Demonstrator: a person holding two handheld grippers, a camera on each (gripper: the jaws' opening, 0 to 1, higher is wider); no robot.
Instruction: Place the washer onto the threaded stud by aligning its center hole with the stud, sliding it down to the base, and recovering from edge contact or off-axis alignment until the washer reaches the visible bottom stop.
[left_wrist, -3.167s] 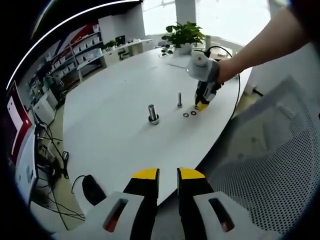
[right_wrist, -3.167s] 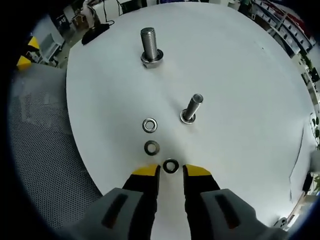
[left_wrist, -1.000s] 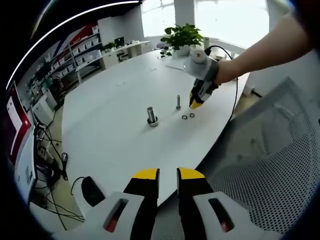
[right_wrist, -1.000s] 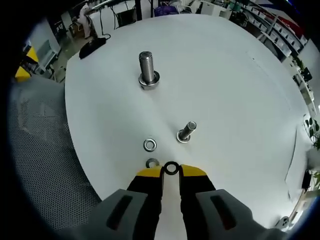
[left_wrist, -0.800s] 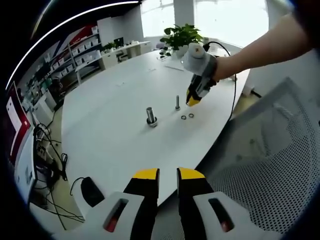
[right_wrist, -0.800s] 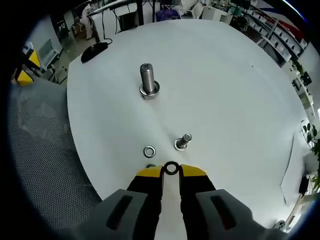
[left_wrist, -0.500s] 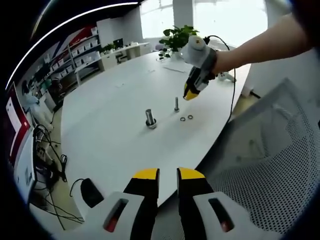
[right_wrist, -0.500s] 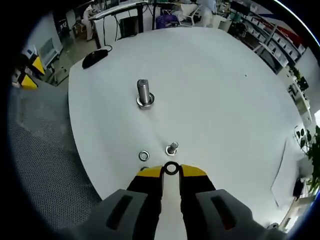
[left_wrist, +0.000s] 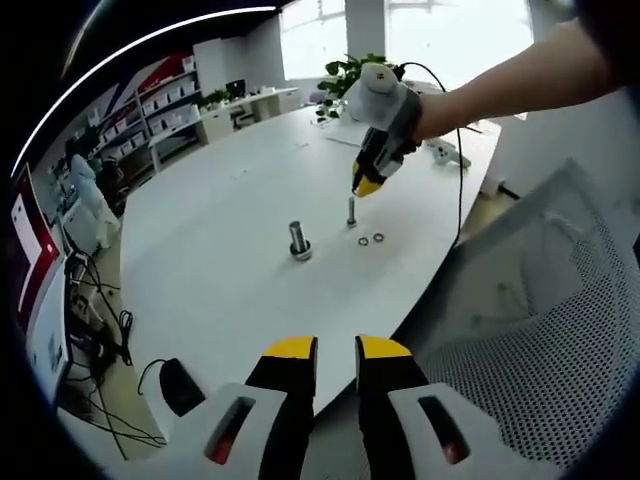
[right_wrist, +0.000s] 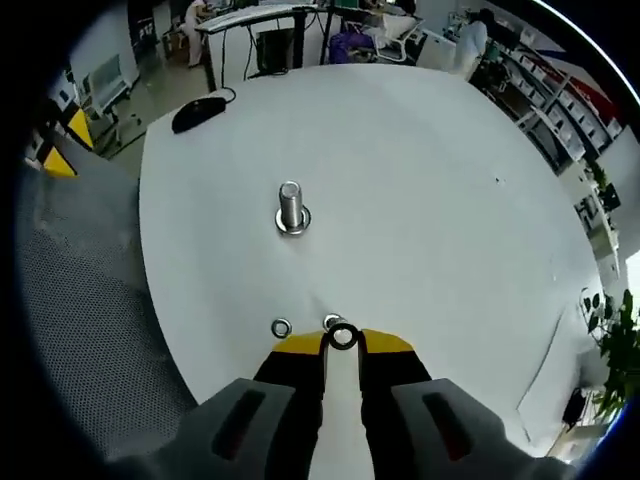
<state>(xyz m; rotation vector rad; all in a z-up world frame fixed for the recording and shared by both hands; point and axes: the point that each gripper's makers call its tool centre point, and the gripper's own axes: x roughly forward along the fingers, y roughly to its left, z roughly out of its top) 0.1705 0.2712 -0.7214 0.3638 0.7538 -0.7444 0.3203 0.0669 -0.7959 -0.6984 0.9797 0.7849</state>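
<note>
My right gripper (right_wrist: 343, 343) is shut on a dark washer (right_wrist: 343, 337), which sits flat between its yellow tips. It hangs above the white table, right over the small threaded stud (right_wrist: 331, 322), whose top peeks out just behind the washer. From the left gripper view, the right gripper (left_wrist: 366, 187) hovers a little above that small stud (left_wrist: 351, 212), held by a person's arm. A larger stud (right_wrist: 291, 210) stands farther off. My left gripper (left_wrist: 337, 349) stays off the table's near edge, jaws slightly apart with nothing between them.
A loose washer (right_wrist: 281, 327) lies left of the small stud; two loose washers (left_wrist: 363, 240) lie beside it in the left gripper view. A black mouse (right_wrist: 198, 113) sits at the table's edge. A mesh chair (left_wrist: 520, 330) is on the right, a potted plant (left_wrist: 352, 75) at the far end.
The right gripper closed on the washer, lifted it off the table and carried it up over the small stud. The left gripper has hardly moved.
</note>
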